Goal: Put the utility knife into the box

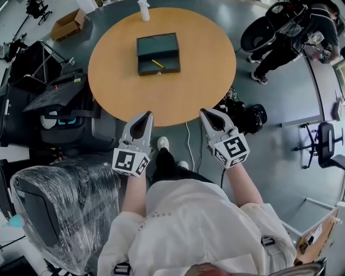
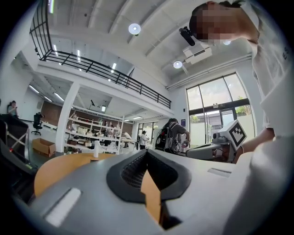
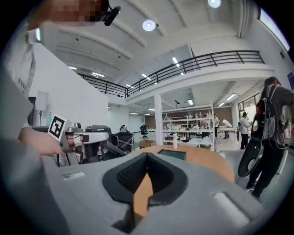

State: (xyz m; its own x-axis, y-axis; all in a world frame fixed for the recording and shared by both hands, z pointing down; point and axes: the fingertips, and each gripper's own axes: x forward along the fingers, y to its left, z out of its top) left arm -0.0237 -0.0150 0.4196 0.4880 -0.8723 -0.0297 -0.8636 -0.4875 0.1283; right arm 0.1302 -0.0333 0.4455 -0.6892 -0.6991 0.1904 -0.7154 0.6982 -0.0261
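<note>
A dark green box (image 1: 158, 53) stands open on the round wooden table (image 1: 178, 97), past its middle. A yellow utility knife (image 1: 157, 63) lies inside the box's near half. My left gripper (image 1: 145, 116) and right gripper (image 1: 207, 113) are held side by side close to my body, just over the table's near edge and far from the box. Both are shut with nothing between the jaws. In the left gripper view the jaws (image 2: 147, 153) meet over the table top. The right gripper view shows its own shut jaws (image 3: 147, 157), with the box (image 3: 172, 155) well beyond them.
A white bottle (image 1: 143, 9) stands at the table's far edge. Black cases and stands (image 1: 48, 81) crowd the left side, with a plastic-wrapped chair (image 1: 59, 210) at near left. A person (image 1: 285, 43) stands at the far right, and cables (image 1: 237, 110) lie beside the table.
</note>
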